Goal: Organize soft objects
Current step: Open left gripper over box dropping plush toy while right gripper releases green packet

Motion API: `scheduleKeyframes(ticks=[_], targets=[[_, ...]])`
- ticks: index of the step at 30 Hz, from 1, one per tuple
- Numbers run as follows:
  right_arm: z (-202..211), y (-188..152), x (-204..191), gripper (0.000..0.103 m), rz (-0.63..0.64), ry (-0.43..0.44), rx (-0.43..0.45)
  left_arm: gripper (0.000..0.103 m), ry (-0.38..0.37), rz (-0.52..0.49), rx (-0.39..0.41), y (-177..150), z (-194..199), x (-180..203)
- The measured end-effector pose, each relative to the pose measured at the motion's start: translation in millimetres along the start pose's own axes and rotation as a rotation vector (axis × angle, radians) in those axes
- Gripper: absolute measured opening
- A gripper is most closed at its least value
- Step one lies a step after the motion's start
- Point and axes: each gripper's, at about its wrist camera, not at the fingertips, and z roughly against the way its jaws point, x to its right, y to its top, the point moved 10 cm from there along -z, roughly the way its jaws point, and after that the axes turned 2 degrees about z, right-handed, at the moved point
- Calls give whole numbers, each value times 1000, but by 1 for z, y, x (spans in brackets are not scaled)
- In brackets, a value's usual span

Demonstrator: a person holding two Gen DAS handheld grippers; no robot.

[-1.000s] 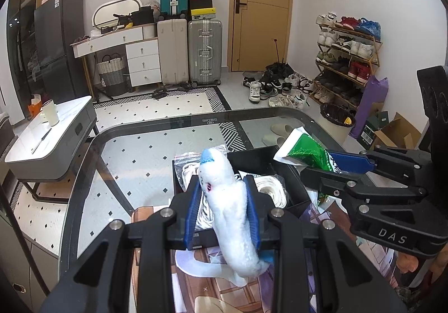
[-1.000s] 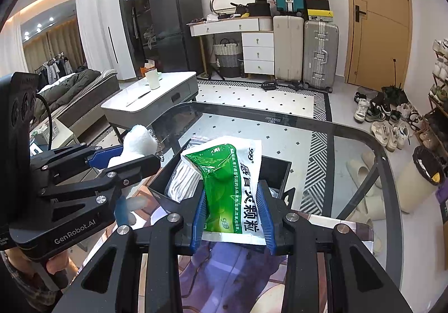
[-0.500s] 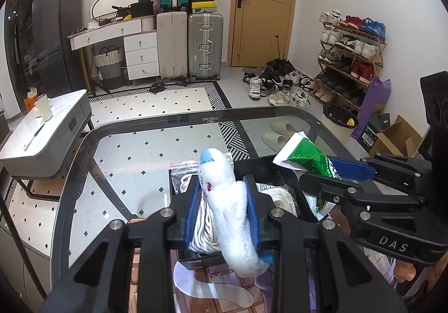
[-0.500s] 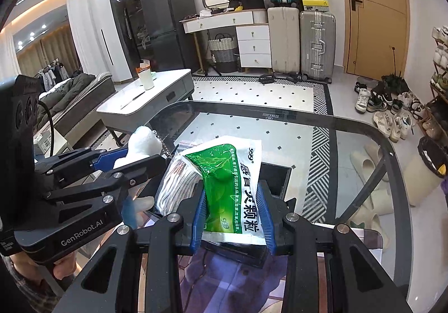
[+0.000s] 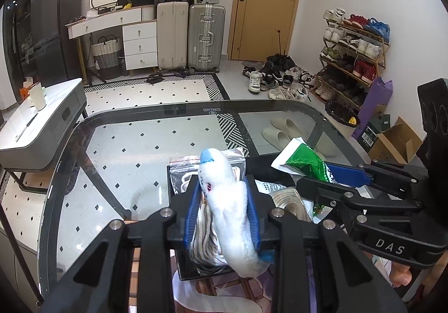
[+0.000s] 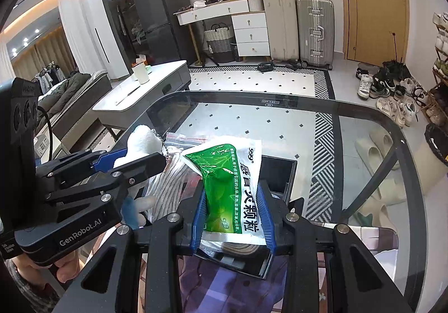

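The left gripper [image 5: 222, 209] is clamping a white plush [image 5: 228, 201] and the right gripper [image 6: 233, 215] is clamping a green sachet [image 6: 232, 184], both hanging above the black box [image 6: 280, 173] that is standing on the glass table [image 5: 126, 150].

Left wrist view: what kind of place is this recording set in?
Probably a lived-in apartment living area near the entrance: a loaded shoe rack, suitcases beside the wooden door, and a refrigerator.
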Motion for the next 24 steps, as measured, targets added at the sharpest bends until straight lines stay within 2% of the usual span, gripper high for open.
scheduleKeyframes(ticks=[8,12,15,22,24], targets=[[-11,-3,3,37,-3,12,-14,33,-22,1,-18,-5,-11,0],[-14,-6,3,41,-4,12,-18,40,-32,-4,-15,-8,-11,2],[-12,-6,3,46,-4,12,-13,51,-34,-14,-21,-9,-11,3],[-2,-7,7,53,-13,4,5,59,-32,-20,-29,-13,-7,3],[2,-8,10,61,-18,-4,14,66,-37,-18,-31,-15,-5,3]])
